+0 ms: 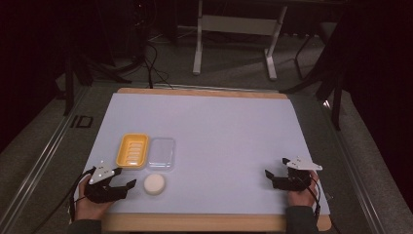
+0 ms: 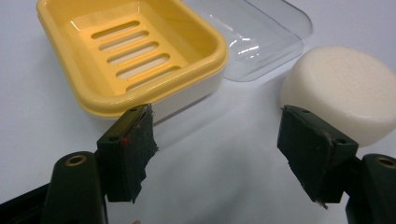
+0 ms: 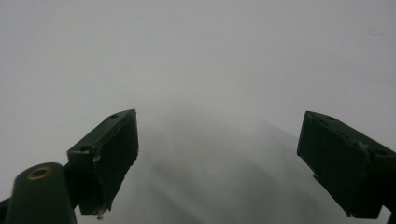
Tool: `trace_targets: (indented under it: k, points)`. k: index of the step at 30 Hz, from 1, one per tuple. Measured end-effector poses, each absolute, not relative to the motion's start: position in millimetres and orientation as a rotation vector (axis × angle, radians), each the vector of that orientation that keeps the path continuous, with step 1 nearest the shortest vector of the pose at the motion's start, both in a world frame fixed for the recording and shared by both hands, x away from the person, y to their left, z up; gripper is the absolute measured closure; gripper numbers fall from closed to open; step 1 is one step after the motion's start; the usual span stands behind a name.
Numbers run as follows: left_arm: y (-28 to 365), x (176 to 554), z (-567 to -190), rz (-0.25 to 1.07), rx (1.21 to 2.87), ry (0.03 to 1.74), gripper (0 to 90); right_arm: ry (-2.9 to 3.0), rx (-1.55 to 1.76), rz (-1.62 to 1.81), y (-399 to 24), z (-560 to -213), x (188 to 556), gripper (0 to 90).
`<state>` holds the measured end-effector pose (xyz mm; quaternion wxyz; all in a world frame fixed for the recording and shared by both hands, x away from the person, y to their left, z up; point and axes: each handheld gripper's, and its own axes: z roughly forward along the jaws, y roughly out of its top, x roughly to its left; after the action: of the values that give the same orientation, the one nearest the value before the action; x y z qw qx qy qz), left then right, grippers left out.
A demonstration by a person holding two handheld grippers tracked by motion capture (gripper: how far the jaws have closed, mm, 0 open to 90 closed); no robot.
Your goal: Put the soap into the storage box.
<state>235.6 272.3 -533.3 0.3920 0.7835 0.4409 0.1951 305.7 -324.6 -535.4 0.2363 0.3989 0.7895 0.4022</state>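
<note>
Yellow slotted soap dish (image 1: 132, 150); clear lid (image 1: 161, 153); cream soap (image 1: 154, 184)

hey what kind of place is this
Probably a lab or recording workspace, not a bathroom: a white-topped table, a dark room with cables on the floor, and a metal stand's legs behind.

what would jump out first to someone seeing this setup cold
The yellow soap dish stands out at the near left of the pale mat, with a clear lid touching its right side. A round white soap lies just in front of them. The left tool sits open beside the soap, and the right tool waits open at the mat's far right.
</note>
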Motion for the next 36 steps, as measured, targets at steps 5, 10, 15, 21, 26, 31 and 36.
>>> trace_targets:
  k: [5,10,15,21,26,31,36]
  points:
    - [274.0,237.2,-533.4,0.450,1.975,1.124,26.4,2.144,1.085,1.098,-324.2,-535.1,303.4,13.9]
    - [273.0,236.3,-531.7,0.449,1.981,1.121,26.4,2.154,1.083,1.104,-324.5,-535.4,304.3,14.5]
    - [273.5,236.4,-529.7,0.454,1.972,1.127,26.4,2.152,1.092,1.078,-323.0,-535.5,304.5,14.8]
    - [270.6,234.1,-525.3,0.436,1.994,1.120,26.4,2.159,1.087,1.077,-322.5,-535.7,304.8,14.8]
    - [268.8,233.0,-519.6,0.436,2.008,1.094,26.4,2.171,1.084,1.062,-321.5,-536.0,305.4,14.8]
    - [270.8,232.5,-512.4,0.421,1.991,1.070,28.1,2.173,1.079,1.059,-320.8,-536.2,305.2,19.1]
    - [269.9,234.0,-507.9,0.406,2.038,1.050,27.7,2.179,1.078,1.065,-321.2,-536.2,305.6,19.1]
